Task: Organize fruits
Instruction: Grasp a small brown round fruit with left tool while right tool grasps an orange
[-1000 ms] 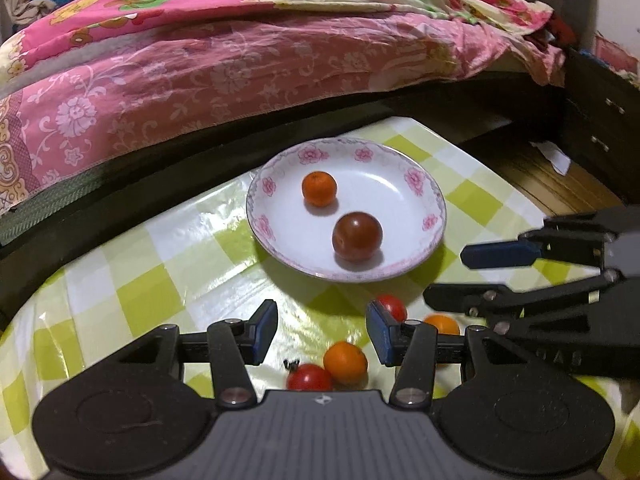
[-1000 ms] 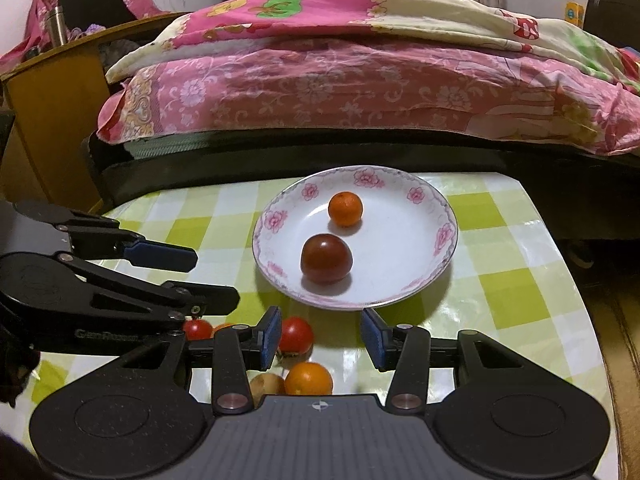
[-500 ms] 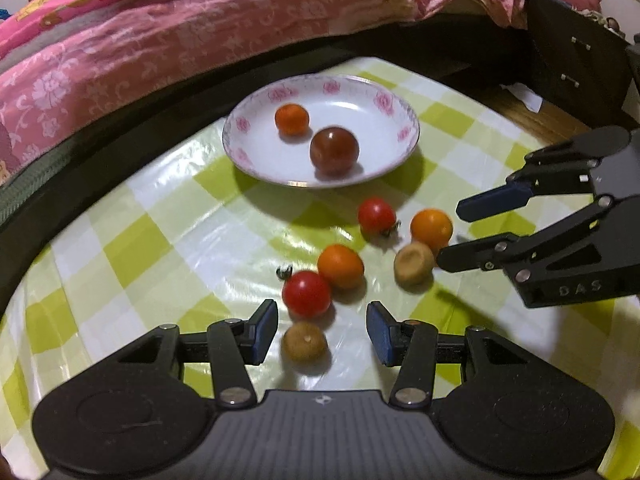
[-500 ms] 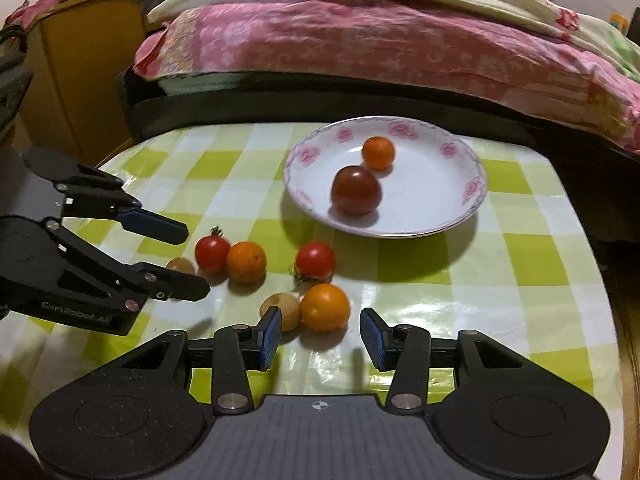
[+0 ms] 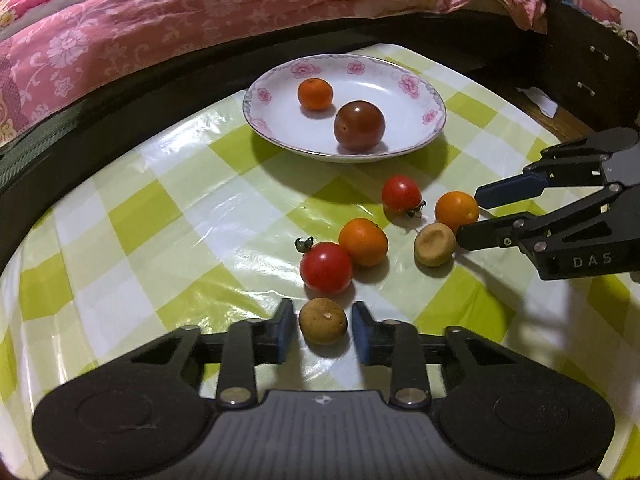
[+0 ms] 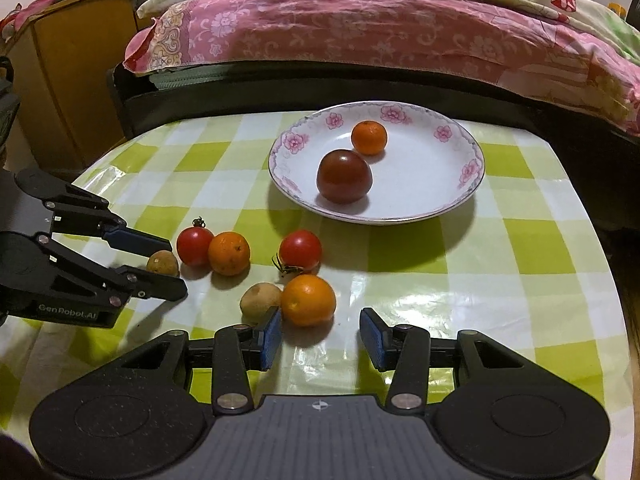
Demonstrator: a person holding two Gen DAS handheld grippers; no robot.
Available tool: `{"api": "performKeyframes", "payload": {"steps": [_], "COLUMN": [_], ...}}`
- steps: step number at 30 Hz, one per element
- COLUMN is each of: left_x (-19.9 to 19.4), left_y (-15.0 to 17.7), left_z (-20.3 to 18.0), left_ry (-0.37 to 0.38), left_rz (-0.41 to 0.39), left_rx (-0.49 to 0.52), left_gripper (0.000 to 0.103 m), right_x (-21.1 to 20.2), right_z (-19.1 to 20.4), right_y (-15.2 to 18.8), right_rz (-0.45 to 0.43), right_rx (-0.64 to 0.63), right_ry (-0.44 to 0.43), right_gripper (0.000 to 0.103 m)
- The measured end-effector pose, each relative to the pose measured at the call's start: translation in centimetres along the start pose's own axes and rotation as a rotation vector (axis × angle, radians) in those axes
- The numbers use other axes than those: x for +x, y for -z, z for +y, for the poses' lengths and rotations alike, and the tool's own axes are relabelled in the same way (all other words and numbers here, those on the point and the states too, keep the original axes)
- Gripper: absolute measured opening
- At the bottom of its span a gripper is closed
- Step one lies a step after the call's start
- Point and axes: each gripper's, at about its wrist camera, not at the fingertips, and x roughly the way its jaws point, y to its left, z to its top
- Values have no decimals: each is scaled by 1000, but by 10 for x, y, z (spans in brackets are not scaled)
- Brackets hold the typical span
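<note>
- Here, the left gripper (image 5: 323,330) is spread apart, its pads either side of a brown fruit (image 5: 323,326) on the cloth (image 5: 168,208); I cannot tell whether they touch it.
- The right gripper (image 6: 320,338) is also apart and holds nothing; an orange (image 6: 308,300) sits just ahead of its left pad, touching a second brown fruit (image 6: 260,301).
- Between the grippers lie two red tomatoes (image 5: 326,267) (image 5: 401,193) and another orange (image 5: 363,241), the near tomato touching it.
- The plate (image 5: 416,92) stands further back, holding a dark tomato (image 5: 359,125) and a small orange (image 5: 315,94), slightly apart.
- A bed (image 6: 360,28) with pink bedding runs behind the table.
</note>
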Motion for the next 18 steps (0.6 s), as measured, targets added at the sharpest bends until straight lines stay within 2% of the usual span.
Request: {"api": "performKeyframes", "payload": {"steps": [5, 14, 16, 17, 18], "left_x": [-2, -3, -3, -3, -3], "left_y": [1, 2, 2, 2, 2], "left_z": [-1, -4, -3, -3, -2], "left_ry": [24, 65, 68, 68, 70], "left_rz": [8, 15, 17, 17, 18], "left_rx": [-2, 0, -6, -8, -9], "left_gripper": [33, 33, 33, 33, 33], "right_x": [0, 8, 10, 9, 9], "right_z": [-2, -3, -6, -7, -8], "right_y": [-1, -6, -8, -9, -10], "right_rz": [2, 12, 21, 25, 30], "right_rx": [-1, -3, 26, 39, 53], "right_ry": [-11, -31, -46, -59, -66], "right_gripper": [37, 37, 33, 27, 27]}}
